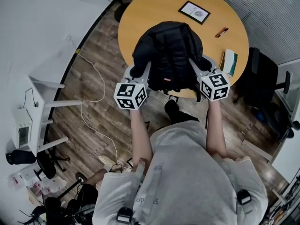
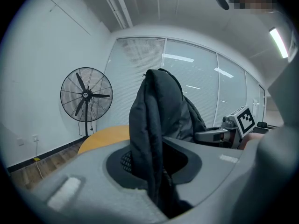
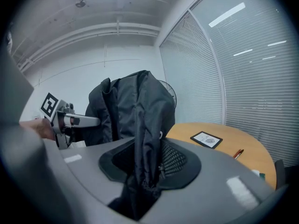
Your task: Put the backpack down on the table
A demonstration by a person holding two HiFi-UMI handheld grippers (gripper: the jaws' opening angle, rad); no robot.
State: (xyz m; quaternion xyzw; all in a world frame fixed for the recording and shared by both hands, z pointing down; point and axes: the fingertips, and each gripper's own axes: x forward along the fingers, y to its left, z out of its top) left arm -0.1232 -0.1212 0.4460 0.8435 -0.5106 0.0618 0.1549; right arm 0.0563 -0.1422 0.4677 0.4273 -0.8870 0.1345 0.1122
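Observation:
A black backpack (image 1: pixel 168 55) hangs between my two grippers over the near edge of the round wooden table (image 1: pixel 154 8). My left gripper (image 1: pixel 138 75) is shut on a fold of the backpack (image 2: pixel 152 139) at its left side. On the other side my right gripper (image 1: pixel 199 67) is shut on the backpack's fabric (image 3: pixel 145 139). Each gripper view shows dark cloth pinched between the pads. The left gripper view also catches the right gripper (image 2: pixel 205 135), and the right gripper view catches the left gripper (image 3: pixel 91 121). I cannot tell whether the backpack's base touches the table.
On the table lie a framed picture (image 1: pixel 194 11), a pen (image 1: pixel 221 32) and a small green-and-white book (image 1: pixel 230 61) at the right edge. A dark chair (image 1: pixel 262 78) stands right of the table. A floor fan (image 2: pixel 86 97) stands at the far left; a white desk (image 1: pixel 42 107) and cable lie left.

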